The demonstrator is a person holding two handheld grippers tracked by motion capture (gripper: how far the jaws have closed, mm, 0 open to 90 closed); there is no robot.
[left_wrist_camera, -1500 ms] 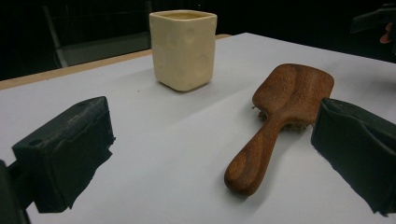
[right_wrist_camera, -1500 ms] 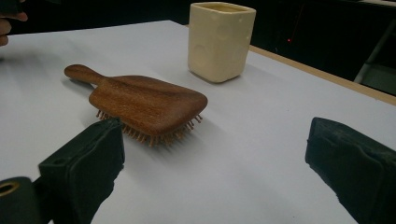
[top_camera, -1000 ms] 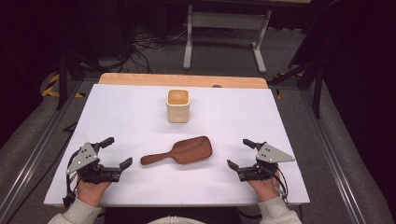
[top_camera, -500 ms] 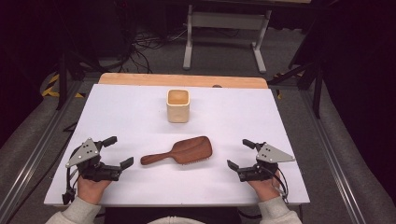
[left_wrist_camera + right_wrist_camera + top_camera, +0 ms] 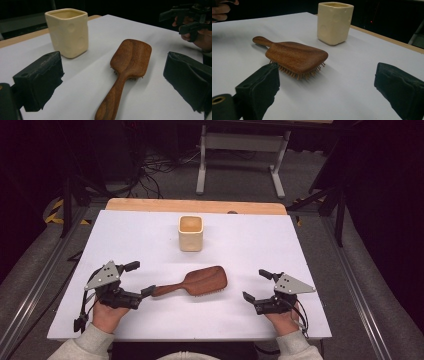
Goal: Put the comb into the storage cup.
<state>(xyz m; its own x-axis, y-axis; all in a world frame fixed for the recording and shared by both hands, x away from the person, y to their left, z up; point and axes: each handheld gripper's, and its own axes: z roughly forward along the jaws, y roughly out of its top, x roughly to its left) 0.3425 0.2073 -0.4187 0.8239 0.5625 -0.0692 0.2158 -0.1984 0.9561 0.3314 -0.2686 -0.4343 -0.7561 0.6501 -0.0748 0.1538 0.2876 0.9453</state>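
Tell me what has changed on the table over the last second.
The left hand-held gripper moved in toward the hairbrush; its open jaws now flank the end of the handle without gripping it. Nothing was picked up or let go. The right hand-held gripper stayed put, open and empty, and the hairbrush and the cream cup kept their places.

High view overhead; both gripper views low, near, sharing hairbrush (image 5: 127, 67) and cup (image 5: 335, 22).

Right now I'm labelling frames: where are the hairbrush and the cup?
hairbrush (image 5: 205, 281), high view, on its wooden back.
cup (image 5: 190, 239), high view, on its front wall.
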